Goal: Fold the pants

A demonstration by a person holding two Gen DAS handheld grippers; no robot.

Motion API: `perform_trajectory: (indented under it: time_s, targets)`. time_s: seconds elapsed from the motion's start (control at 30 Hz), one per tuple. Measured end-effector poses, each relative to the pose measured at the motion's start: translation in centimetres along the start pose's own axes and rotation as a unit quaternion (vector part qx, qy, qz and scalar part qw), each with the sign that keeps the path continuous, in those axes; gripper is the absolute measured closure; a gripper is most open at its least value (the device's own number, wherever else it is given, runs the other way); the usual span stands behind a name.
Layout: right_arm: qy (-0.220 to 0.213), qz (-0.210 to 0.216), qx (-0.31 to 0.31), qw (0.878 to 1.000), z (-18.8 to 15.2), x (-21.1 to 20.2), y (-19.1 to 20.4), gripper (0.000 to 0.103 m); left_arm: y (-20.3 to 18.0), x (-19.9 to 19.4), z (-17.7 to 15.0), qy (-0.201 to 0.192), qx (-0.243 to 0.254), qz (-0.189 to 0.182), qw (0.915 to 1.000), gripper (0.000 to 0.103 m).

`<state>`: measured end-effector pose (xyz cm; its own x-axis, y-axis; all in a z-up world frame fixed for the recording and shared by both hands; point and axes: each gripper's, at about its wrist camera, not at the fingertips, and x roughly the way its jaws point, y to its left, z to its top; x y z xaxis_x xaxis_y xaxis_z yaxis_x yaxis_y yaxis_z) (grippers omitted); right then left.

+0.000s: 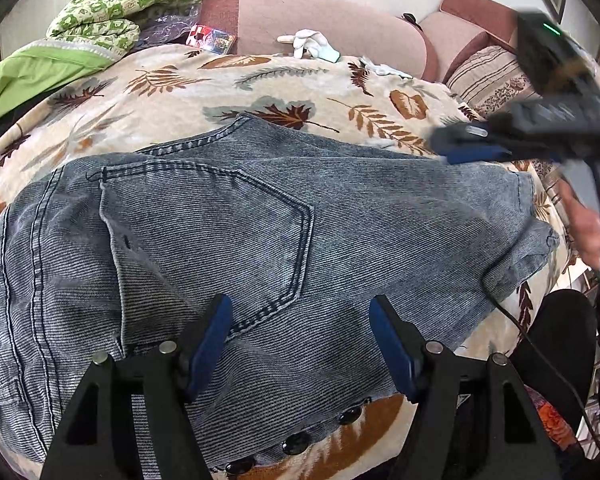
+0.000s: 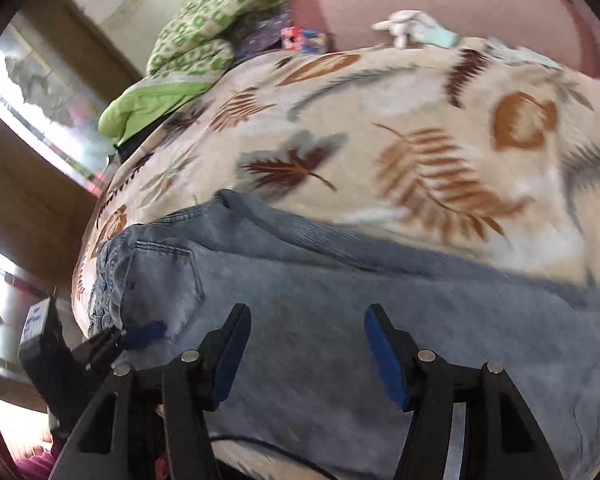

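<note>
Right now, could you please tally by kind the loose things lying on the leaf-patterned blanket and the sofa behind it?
Grey-blue denim pants: 1
White gloves: 2, one by the sofa back, one crumpled to its right
Green patterned quilt: 1
Small colourful printed box: 1
Striped beige cushion: 1
Total: 6
</note>
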<state>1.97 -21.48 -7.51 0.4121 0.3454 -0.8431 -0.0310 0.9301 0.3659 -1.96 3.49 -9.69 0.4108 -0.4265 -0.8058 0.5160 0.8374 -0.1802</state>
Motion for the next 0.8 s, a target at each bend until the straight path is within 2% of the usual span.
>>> perform_trajectory:
  time_s: [0.2,0.27,0.4,0.47,0.5,0.53,0.57,0.6,0.67,0.8]
  targets:
    - [0.056,0.000,-0.007,0.998,4.1,5.6,1.9,0.042,0.1,-0.1,0.0,0.000,-0.003,-0.004,1.0000,0.031]
    - [0.067,-0.018,-0.007,0.998,5.0,7.0,1.9,0.042,0.4,-0.1,0.0,0.000,-0.008,-0.009,0.9999,0.031]
    - [0.102,-0.001,-0.017,0.995,5.7,9.3,1.8,0.043,0.7,-0.2,0.1,0.002,-0.015,-0.018,0.9997,0.031]
    - [0.121,-0.007,-0.037,0.992,5.5,10.1,2.4,0.045,0.8,-0.1,0.2,0.002,-0.017,-0.021,0.9996,0.031]
    - [0.123,-0.013,-0.054,0.991,5.4,10.1,2.9,0.049,0.8,-0.1,0.2,0.003,-0.018,-0.022,0.9996,0.031]
    - [0.128,-0.016,-0.067,0.989,5.4,10.1,3.4,0.067,0.8,-0.1,0.2,0.003,-0.018,-0.022,0.9996,0.031]
    - [0.133,-0.026,-0.081,0.988,5.4,10.1,3.9,0.077,0.9,-0.1,0.2,0.004,-0.018,-0.023,0.9996,0.031]
    - [0.135,-0.044,-0.098,0.985,5.2,10.1,4.4,0.079,0.9,0.0,0.3,0.004,-0.019,-0.023,0.9995,0.031]
    - [0.136,-0.084,-0.142,0.977,4.7,10.3,5.7,0.090,0.9,0.0,0.3,0.004,-0.020,-0.025,0.9995,0.031]
    - [0.112,-0.138,-0.162,0.971,5.3,10.5,6.5,0.098,0.8,0.1,0.4,0.004,-0.022,-0.027,0.9994,0.031]
